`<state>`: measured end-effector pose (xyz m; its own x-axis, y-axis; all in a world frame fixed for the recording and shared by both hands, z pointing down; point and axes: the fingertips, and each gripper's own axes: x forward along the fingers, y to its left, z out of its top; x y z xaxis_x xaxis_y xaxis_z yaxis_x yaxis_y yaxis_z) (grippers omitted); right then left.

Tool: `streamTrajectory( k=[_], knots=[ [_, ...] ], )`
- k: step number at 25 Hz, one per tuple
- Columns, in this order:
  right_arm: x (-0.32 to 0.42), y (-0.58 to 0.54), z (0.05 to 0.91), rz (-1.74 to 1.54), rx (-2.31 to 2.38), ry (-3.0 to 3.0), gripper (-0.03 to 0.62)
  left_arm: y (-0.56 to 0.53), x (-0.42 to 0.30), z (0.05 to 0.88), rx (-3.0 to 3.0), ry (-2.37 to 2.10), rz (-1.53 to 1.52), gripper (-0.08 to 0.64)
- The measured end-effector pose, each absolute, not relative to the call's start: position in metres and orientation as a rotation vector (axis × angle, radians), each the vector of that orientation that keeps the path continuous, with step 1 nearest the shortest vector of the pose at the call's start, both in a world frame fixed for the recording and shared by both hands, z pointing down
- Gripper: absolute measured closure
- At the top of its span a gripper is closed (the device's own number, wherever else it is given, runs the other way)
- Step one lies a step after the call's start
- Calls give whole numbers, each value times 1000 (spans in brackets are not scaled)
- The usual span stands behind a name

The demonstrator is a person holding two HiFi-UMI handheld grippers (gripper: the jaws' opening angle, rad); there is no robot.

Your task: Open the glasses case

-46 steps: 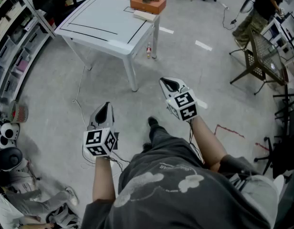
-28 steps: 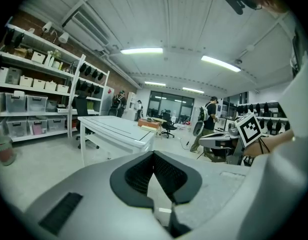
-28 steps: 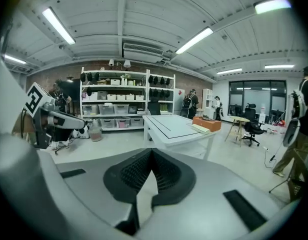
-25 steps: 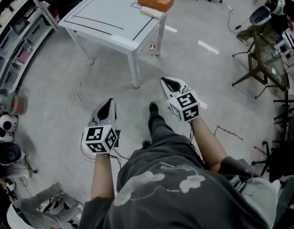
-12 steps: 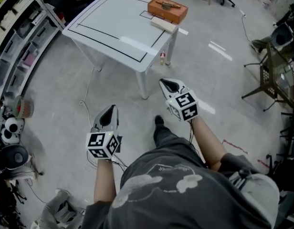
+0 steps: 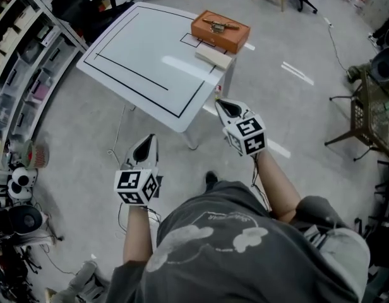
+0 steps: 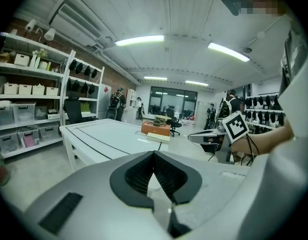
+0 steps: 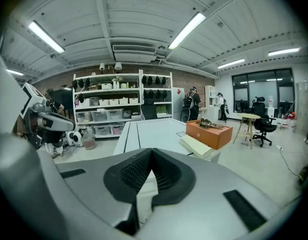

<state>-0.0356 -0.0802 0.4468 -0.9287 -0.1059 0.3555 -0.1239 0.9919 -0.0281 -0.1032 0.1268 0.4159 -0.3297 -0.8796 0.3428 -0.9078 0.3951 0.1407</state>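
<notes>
Shows jaws of left gripper pressed together, nothing between them; same for right gripper. Sets both grippers in the air off the near corner of the white table, right one nearer it. Locates cream glasses case, closed, at the table's far right edge, just beside an orange box.
</notes>
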Motion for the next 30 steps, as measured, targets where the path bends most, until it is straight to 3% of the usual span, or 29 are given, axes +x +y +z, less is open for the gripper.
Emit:
streamTrajectory(
  k=[18, 30],
  knots=[
    [-30, -169, 472, 177, 405, -2730, 592, -4, -135, 427, 1766, -2116, 215, 558],
    [-67, -224, 482, 214, 741, -2611, 592, -106, -205, 449, 2020, -1812, 281, 558]
  ],
)
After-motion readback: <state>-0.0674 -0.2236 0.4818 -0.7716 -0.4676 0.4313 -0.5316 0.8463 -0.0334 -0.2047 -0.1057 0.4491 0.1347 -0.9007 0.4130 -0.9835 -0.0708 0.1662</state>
